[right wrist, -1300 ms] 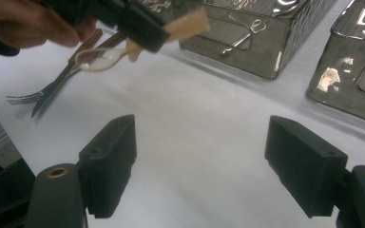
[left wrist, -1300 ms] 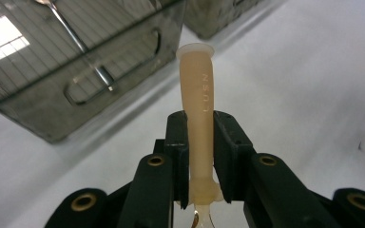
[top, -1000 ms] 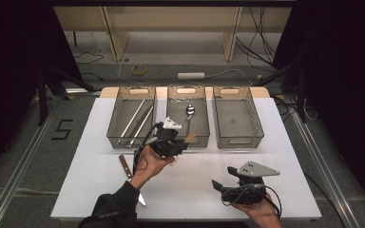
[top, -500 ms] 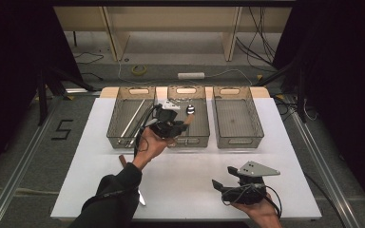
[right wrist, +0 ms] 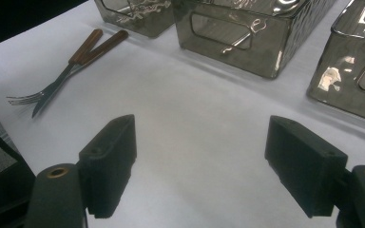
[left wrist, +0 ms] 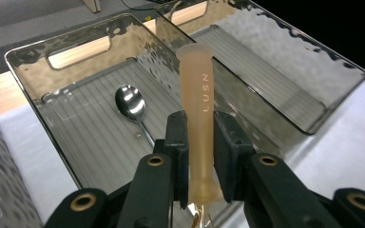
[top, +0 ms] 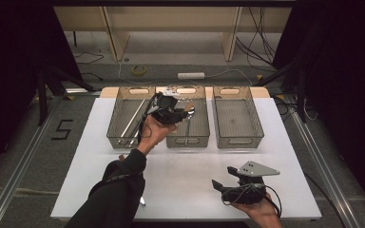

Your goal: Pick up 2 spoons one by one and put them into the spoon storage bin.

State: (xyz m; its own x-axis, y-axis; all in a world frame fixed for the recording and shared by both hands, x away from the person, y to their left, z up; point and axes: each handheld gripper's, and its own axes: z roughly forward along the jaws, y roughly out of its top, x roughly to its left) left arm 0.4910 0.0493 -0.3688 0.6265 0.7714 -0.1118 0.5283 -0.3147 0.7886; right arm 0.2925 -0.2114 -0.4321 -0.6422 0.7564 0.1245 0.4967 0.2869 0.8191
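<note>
My left gripper (top: 169, 110) hovers over the middle tray (top: 186, 142), shut on the pale peach handle of a utensil (left wrist: 197, 114). The handle points up and away between the jaws, and its metal end is hidden below them. A steel spoon (left wrist: 131, 103) lies on the floor of that tray (left wrist: 28, 50). My right gripper (top: 217, 187) rests low at the table's near right, open; its jaws stand wide apart over bare white tabletop (right wrist: 204, 156).
Three smoky clear trays stand in a row at the back: the left tray (top: 115, 141) holds several utensils, the right tray (top: 240, 141) looks bare. A fork (right wrist: 26, 99) and a knife (right wrist: 57, 85) with brown handles lie crossed on the table near the left tray.
My left gripper has carried the peach-handled utensil away from the person, from the table's middle to above the middle tray. The right gripper has stayed put.
</note>
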